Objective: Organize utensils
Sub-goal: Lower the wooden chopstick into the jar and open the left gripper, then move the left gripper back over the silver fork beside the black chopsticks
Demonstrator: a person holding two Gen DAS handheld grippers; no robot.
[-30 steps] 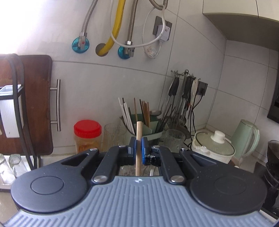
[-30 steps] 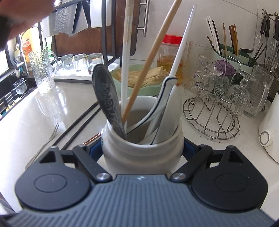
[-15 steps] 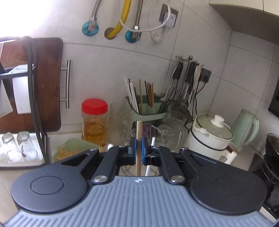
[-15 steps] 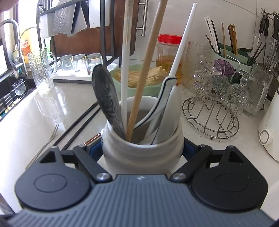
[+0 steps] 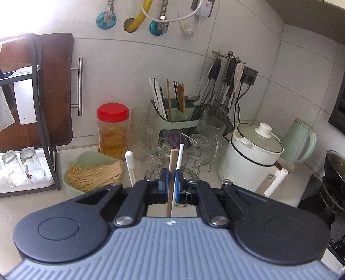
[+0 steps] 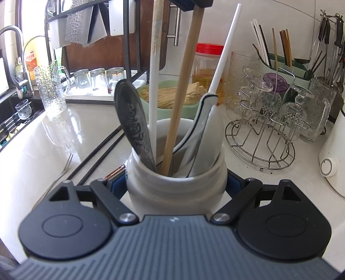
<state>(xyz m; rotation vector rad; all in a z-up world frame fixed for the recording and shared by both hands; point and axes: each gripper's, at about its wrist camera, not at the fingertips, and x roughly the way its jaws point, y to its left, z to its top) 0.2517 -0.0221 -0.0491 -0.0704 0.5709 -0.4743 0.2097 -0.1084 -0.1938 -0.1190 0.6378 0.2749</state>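
Observation:
My right gripper (image 6: 176, 183) is shut on a white ceramic jar (image 6: 176, 193) that stands on the counter, one blue pad on each side. In the jar stand a dark patterned spoon (image 6: 133, 122), a long white handle (image 6: 154, 86), a thin white chopstick (image 6: 224, 51) and a white spoon with a blue rim (image 6: 202, 129). My left gripper (image 5: 170, 183) is shut on a wooden chopstick (image 5: 171, 168). In the right wrist view that wooden chopstick (image 6: 183, 86) reaches steeply down into the jar, and the left gripper's fingers (image 6: 192, 4) hold its top.
Two black chopsticks (image 6: 97, 155), a fork (image 6: 62, 170) and a copper-coloured stick (image 6: 114, 172) lie on the counter left of the jar. Behind it are a green bowl of noodles (image 6: 170, 112) and a wire glass rack (image 6: 263, 129). A green chopstick caddy (image 5: 176, 116) and a rice cooker (image 5: 252, 159) stand further right.
The wooden chopstick has swung from a slant to nearly upright in the jar. The left wrist view has tipped down toward the counter. The right gripper and jar have stayed put.

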